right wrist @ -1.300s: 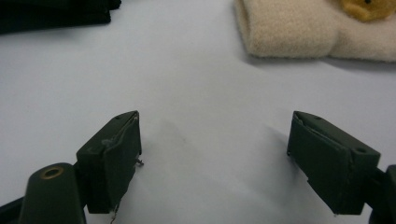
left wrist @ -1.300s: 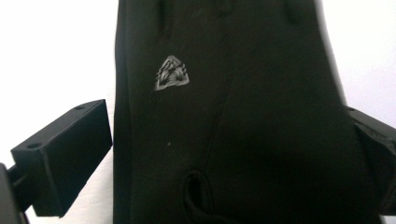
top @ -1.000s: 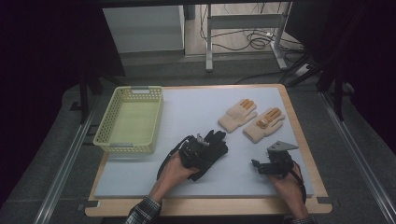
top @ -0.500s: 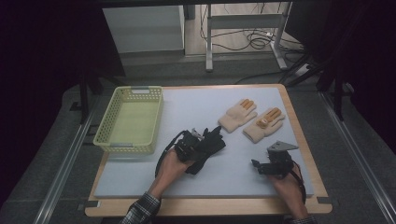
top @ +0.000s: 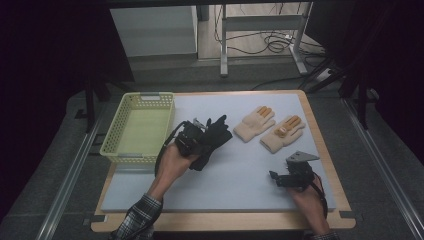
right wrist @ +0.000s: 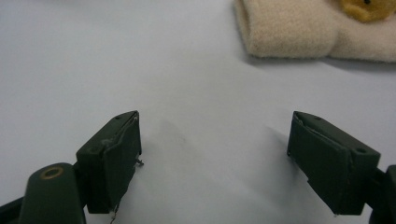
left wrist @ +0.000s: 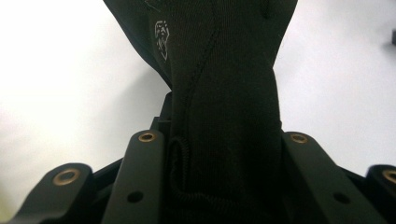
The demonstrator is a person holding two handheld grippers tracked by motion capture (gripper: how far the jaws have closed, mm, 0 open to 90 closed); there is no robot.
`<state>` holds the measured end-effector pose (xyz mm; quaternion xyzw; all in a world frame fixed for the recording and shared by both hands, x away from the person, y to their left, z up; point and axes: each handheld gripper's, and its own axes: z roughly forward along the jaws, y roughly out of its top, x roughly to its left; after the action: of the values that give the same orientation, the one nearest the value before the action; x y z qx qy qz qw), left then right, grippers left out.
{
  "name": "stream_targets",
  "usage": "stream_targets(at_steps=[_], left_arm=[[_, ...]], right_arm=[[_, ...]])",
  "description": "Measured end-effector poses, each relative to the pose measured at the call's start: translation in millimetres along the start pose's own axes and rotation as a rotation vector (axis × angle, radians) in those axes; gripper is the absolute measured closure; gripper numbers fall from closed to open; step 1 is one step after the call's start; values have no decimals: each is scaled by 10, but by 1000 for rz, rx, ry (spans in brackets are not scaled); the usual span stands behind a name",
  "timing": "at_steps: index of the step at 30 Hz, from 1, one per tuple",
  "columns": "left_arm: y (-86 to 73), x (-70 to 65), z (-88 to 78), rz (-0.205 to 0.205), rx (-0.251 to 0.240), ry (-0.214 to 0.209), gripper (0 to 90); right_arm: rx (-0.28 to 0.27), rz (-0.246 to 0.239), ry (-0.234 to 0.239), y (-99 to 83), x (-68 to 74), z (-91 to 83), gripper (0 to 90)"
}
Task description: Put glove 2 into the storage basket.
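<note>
Forearms enter from the near table edge. The right gripper [top: 292, 176] sits low on the pale mat [top: 240, 190] at the near right, jaws spread wide with bare mat between them. Farther in, the left gripper [top: 192, 140] is clamped on a black glove [left wrist: 219, 84], a dark knit fabric with a seam line and a small white logo, fingers pointing away. Beyond lie two cream gloves with orange fingers [top: 270, 127], side by side. At far left stands a yellow basket [top: 111, 145].
</note>
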<state>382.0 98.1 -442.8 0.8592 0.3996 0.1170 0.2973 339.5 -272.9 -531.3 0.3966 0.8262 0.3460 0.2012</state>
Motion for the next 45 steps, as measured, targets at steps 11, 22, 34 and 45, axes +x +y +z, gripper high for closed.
stream_targets(at_steps=[11,22,34,45], left_arm=[[13,607,-549,-82,-17,166,643],[-334,1445,-899,-276,-8,311,637],[-724,2017,-625,-389,77,353,621],[-723,2198,-169,-356,149,361,607]], right_arm=[[-2,2,1,0,1,2,173],[-1,3,2,0,0,2,172],[-2,2,1,0,-1,4,172],[-3,2,2,0,-2,3,172]])
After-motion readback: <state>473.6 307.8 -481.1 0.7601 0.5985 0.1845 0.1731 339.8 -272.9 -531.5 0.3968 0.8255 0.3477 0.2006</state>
